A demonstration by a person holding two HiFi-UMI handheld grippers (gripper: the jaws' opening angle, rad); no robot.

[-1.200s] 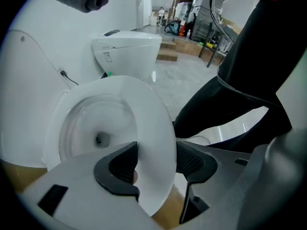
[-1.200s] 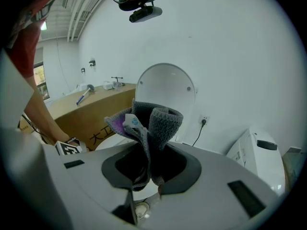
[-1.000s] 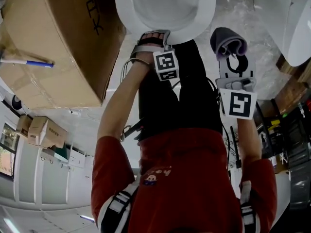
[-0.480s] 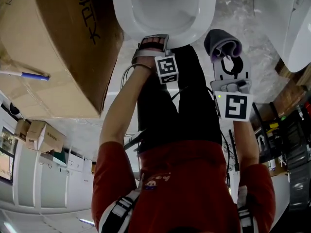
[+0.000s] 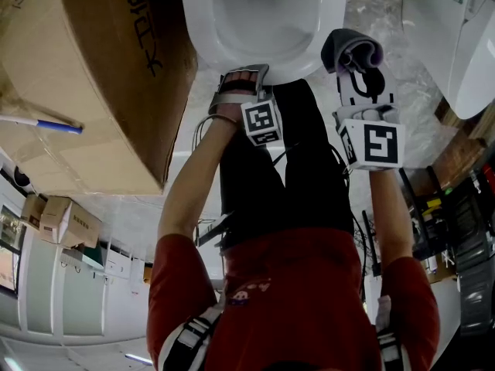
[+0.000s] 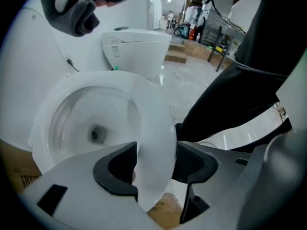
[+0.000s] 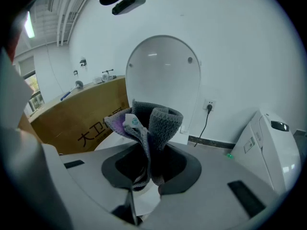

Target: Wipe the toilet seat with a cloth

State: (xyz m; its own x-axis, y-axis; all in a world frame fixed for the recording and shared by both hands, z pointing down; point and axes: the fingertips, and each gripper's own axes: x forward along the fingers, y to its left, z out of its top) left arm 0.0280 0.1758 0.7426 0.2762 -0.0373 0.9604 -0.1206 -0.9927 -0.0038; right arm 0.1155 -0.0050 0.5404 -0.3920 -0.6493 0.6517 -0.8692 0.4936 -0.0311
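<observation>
Two holds, left tongs (image 6: 156, 161) clamping toilet seat (image 6: 152, 123), right tongs (image 7: 148, 170) pinching cloth (image 7: 160, 121), lid (image 7: 163, 75) raised

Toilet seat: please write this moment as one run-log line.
left gripper: shut on white plastic toilet seat, front edge | right gripper: shut on folded grey cloth | cloth: in air, off seat

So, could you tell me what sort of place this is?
Probably a warehouse or workshop hall, not a home bathroom: the toilet stands beside a big cardboard box, with a second toilet nearby.
</observation>
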